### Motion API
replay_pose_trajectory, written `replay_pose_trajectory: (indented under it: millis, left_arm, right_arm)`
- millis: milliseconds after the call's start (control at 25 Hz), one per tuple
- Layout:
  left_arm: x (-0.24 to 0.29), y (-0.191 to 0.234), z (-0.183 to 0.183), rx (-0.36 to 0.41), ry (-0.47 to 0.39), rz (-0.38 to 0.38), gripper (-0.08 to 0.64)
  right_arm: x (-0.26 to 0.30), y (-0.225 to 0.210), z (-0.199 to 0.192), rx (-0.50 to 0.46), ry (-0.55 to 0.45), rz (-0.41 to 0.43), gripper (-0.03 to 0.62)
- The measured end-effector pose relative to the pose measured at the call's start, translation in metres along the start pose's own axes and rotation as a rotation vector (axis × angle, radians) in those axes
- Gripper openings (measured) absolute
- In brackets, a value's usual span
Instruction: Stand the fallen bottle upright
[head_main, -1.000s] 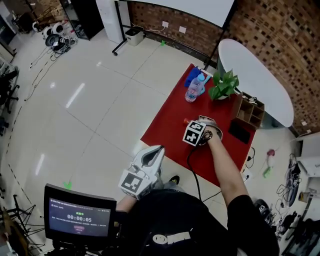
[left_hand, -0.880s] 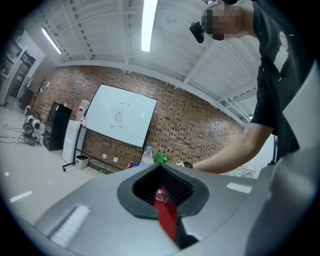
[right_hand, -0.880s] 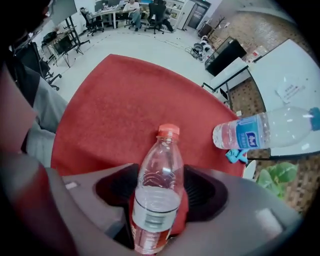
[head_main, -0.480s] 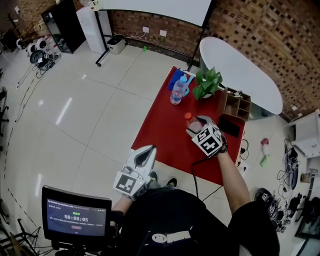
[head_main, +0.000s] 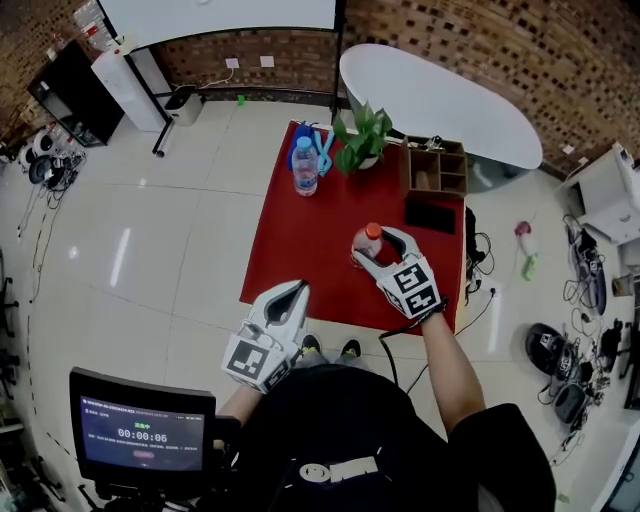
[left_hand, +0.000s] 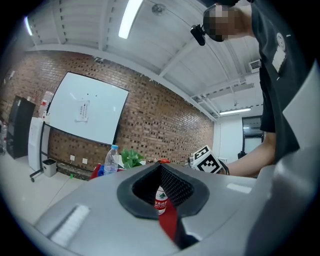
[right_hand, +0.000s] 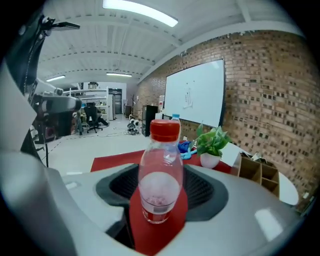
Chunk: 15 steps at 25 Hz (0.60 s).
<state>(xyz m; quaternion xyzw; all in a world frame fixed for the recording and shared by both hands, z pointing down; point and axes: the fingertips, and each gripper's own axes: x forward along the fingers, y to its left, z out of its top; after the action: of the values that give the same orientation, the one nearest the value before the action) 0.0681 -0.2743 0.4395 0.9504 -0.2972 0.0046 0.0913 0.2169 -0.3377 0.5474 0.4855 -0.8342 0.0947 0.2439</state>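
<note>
Right gripper (head_main: 371, 246) is clamping the red-capped bottle (right_hand: 160, 172) by its lower body, holding it upright over the middle of the red table (head_main: 300, 250). Can't tell whether the base is touching the tabletop. Left gripper (head_main: 289, 293) is hanging just off the table's near edge, jaws together, gripping nothing. Blue-capped bottle (head_main: 304, 166) is standing at the far edge, near a potted plant (head_main: 364, 131).

Potted plant (head_main: 364, 137), wooden organiser (head_main: 434, 170), monitor (head_main: 140, 436)

Two bottles: red-capped bottle (head_main: 372, 232), blue-capped bottle (head_main: 304, 165). One potted plant (head_main: 364, 135). One wooden organizer (head_main: 435, 170). One red table (head_main: 300, 250).
</note>
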Motion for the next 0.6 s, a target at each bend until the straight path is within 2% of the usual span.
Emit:
replay_pose_trajectory:
  millis: [240, 480, 600]
  left_arm:
    - [0.002, -0.009, -0.006, -0.007, 0.029, -0.008, 0.003]
    - [0.004, -0.014, -0.001, 0.009, 0.018, -0.004, 0.003]
    - [0.006, -0.017, 0.000, 0.005, 0.015, -0.003, 0.003]
  right_arm:
    - [-0.008, 0.009, -0.007, -0.033, -0.035, 0.015, 0.281]
    - [-0.012, 0.010, -0.003, -0.021, -0.042, 0.027, 0.281]
    - [-0.022, 0.012, 0.006, -0.003, -0.076, 0.039, 0.281]
